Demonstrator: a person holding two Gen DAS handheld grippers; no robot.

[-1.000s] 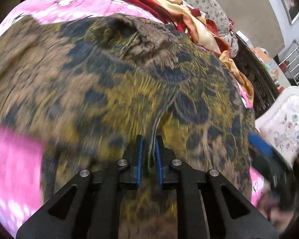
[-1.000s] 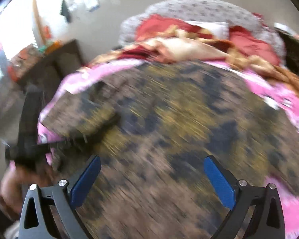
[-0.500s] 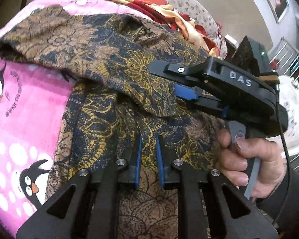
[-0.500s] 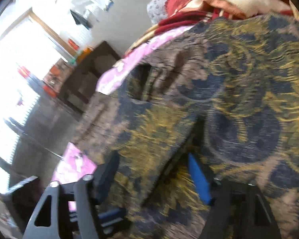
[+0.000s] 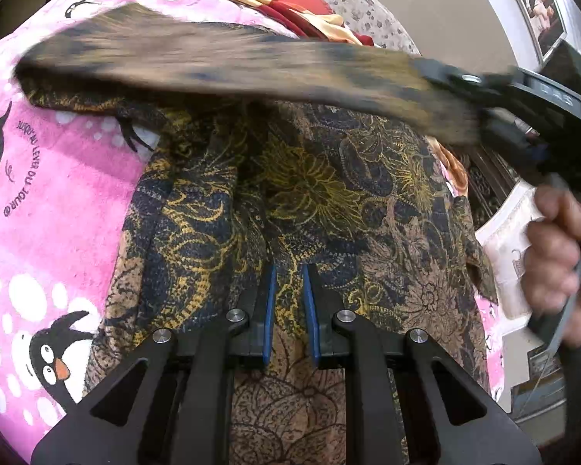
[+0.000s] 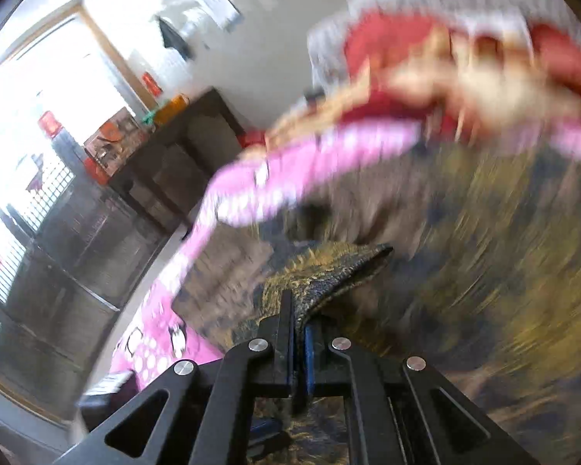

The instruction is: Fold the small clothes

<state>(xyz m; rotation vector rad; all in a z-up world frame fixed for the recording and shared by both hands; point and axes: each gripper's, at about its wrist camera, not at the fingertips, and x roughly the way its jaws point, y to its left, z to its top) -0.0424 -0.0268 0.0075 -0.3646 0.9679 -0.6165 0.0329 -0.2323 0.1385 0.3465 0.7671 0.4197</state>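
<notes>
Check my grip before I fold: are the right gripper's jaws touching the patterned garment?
Touching. The right wrist view shows the right gripper, jaws just closed, pinching a fold of the patterned garment between its blue pads.

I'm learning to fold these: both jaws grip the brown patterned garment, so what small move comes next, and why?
Probably carry the right gripper across and lay its pinched edge over the brown patterned garment. Its jaws have just closed on cloth, and the left gripper pins the near edge.
</notes>
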